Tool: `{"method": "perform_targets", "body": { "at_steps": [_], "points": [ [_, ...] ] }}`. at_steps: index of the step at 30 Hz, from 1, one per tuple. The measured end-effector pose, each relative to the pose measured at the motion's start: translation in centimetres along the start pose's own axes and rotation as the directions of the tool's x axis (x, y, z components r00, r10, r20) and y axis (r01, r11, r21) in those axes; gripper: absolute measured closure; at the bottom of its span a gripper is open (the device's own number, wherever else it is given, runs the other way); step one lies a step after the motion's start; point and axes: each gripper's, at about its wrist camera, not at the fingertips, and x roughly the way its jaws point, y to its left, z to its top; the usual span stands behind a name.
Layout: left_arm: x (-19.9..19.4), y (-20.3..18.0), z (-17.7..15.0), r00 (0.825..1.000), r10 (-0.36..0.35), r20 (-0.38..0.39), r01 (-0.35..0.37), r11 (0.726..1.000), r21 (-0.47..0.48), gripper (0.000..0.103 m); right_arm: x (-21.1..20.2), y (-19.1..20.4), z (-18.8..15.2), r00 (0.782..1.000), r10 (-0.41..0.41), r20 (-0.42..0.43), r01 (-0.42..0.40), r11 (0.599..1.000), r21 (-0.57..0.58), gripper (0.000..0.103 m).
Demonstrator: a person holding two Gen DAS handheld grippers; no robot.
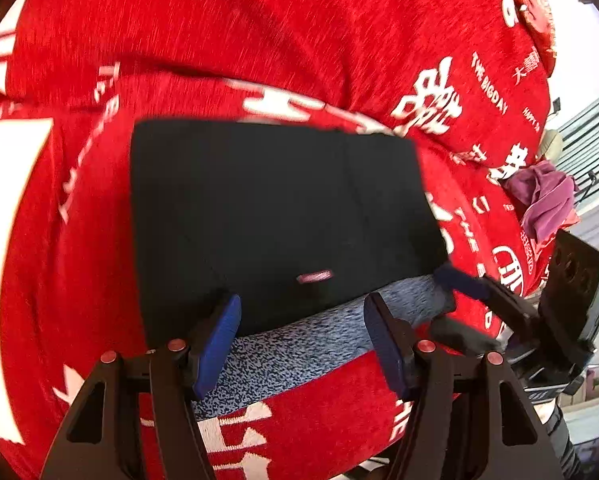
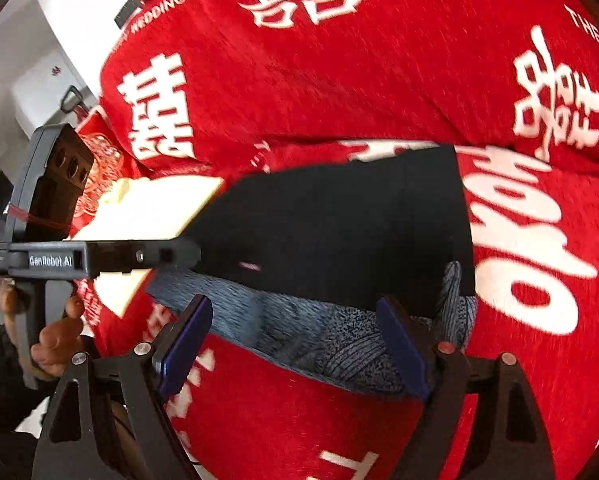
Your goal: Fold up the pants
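left gripper has jaws spread wide, nothing between them, hovering over the near edge of the black pants, which lie folded into a flat rectangle on the red blanket w/ white lettering. grey knit waistband sticks out along the near side. right gripper also gaping, empty, above the waistband's right end. fabric looks soft, light, floppy, prob slides on itself; best grabbed at near corners thru all layers. purple cloth sits far right.
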Motion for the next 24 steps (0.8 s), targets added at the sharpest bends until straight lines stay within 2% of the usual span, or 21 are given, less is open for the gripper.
{"method": "perform_targets", "body": {
  "at_steps": [2, 7, 11, 13, 16, 19, 24],
  "points": [
    [-0.1, 0.2, -0.5, 1.0, -0.011, 0.022, 0.011, 1.0, 0.015, 0.038, 0.4, -0.7, -0.6, 1.0, 0.009, -0.003, -0.009, 1.0, 0.012, 0.017],
    [0.4, -0.1, -1.2, 0.999, 0.011, 0.037, -0.014, 0.997, 0.074, 0.038, 0.9, -1.4, -1.2, 1.0, 0.025, 0.018, -0.025, 1.0, 0.003, 0.017],
    [-1.3, -0.7, 0.1, 0.999, 0.019, 0.029, -0.021, 0.999, 0.049, 0.038, 0.6, -1.4, -1.5, 1.0, 0.028, 0.011, -0.028, 1.0, 0.006, 0.017],
    [-2.8, -0.9, 1.7, 0.997, 0.027, 0.07, -0.031, 0.998, 0.052, 0.038, -0.4, -0.8, -0.5, 1.0, 0.004, 0.013, -0.004, 1.0, -0.007, 0.016],
    [-3.3, -0.8, 5.1, 0.993, 0.069, 0.091, -0.072, 0.997, 0.03, 0.038, -1.9, -0.1, 2.2, 0.995, -0.067, 0.07, 0.074, 0.993, -0.096, 0.015],
    [-1.8, -0.1, 8.0, 0.989, 0.136, 0.055, -0.136, 0.991, -0.009, 0.038, -1.1, -0.8, 5.6, 0.993, -0.096, 0.066, 0.103, 0.988, -0.116, 0.015],
    [2.4, 1.6, 10.6, 0.984, 0.17, -0.045, -0.172, 0.983, -0.063, 0.038, 3.6, -2.8, 9.8, 0.993, -0.113, -0.019, 0.111, 0.988, -0.103, 0.014]
  ]
}}
